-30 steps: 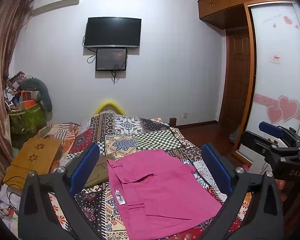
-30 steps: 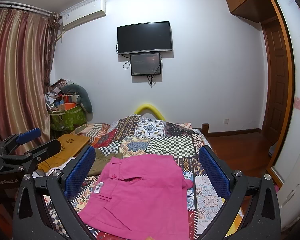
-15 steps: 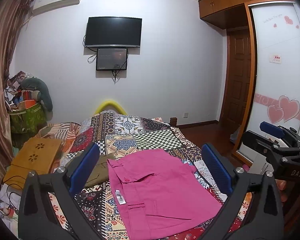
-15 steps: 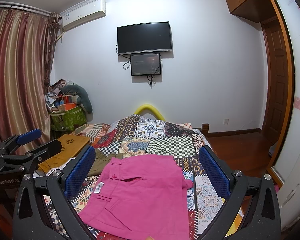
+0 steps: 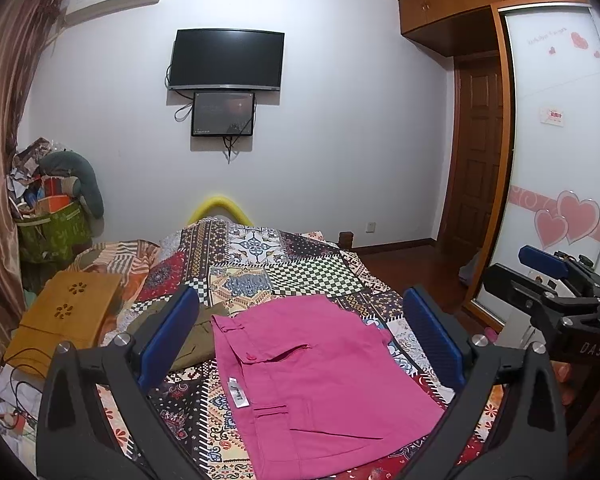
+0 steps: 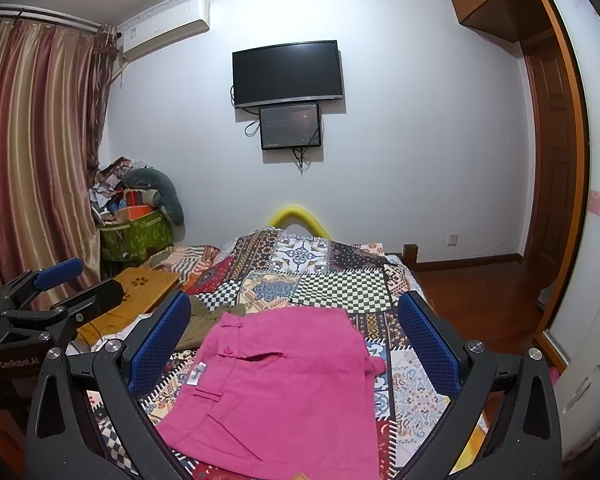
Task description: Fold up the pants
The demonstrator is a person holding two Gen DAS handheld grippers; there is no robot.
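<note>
Both the left gripper (image 5: 300, 336) and right gripper (image 6: 296, 332) hover spread wide and empty, pink pants (image 5: 320, 376) flat on the patchwork quilt (image 5: 300, 264) directly ahead below the fingers; risk: pinching quilt with fabric, dragging the fold crooked.

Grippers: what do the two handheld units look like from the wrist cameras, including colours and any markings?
Both are matte black frames with silver bolts and blue textured pads lining the inner faces of the jaws. Seen from the left wrist camera, the right gripper carries white "DAS" lettering. Seen from the right wrist camera, the left gripper shows a white "GenRobot.AI" mark. No cables or sleeves show.
</note>
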